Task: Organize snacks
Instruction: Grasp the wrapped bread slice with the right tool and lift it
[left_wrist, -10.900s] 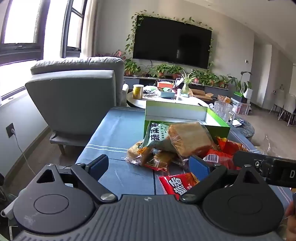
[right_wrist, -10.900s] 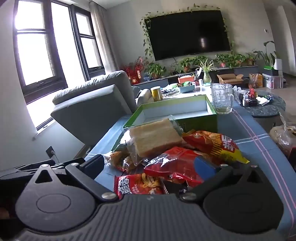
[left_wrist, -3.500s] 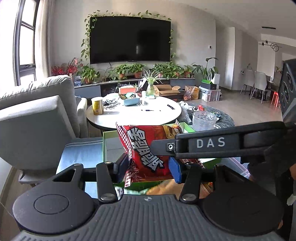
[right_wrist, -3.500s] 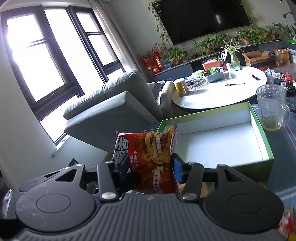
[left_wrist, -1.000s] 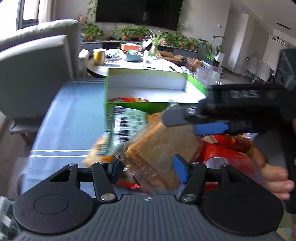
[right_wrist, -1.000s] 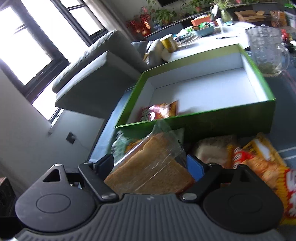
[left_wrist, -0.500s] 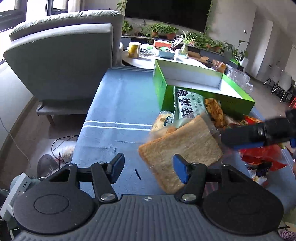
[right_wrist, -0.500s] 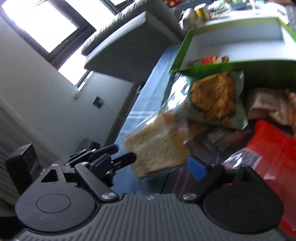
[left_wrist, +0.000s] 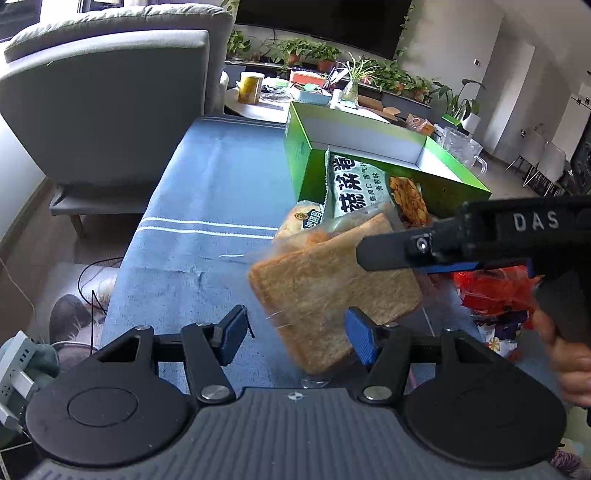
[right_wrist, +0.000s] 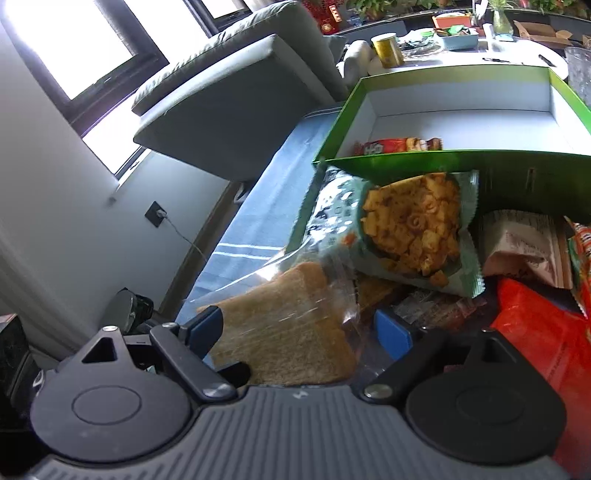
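Note:
A clear bag of sliced bread (left_wrist: 332, 288) is tilted over the blue cloth, just left of the snack pile. My right gripper (right_wrist: 299, 332) stands wide open around the bread bag (right_wrist: 288, 332): its left pad is at the bag's edge and a small gap shows at the right pad. It enters the left wrist view as the right gripper (left_wrist: 406, 254), reaching over the loaf from the right. My left gripper (left_wrist: 295, 338) is open below the loaf, whose lower corner lies beside its right pad. The green box (left_wrist: 306, 162) behind holds one red snack packet (right_wrist: 399, 144).
A green bag of crisps (right_wrist: 410, 229) leans on the box front, with red (right_wrist: 546, 332) and pale packets (right_wrist: 524, 247) to its right. A grey armchair (left_wrist: 110, 92) stands left, a glass mug (left_wrist: 461, 147) right of the box. A hand (left_wrist: 569, 365) holds the right gripper.
Both grippers and the bread bag shifted left off the snack pile toward the bare cloth. The right jaws widened slightly; the loaf now sits nearer the left gripper's right pad.

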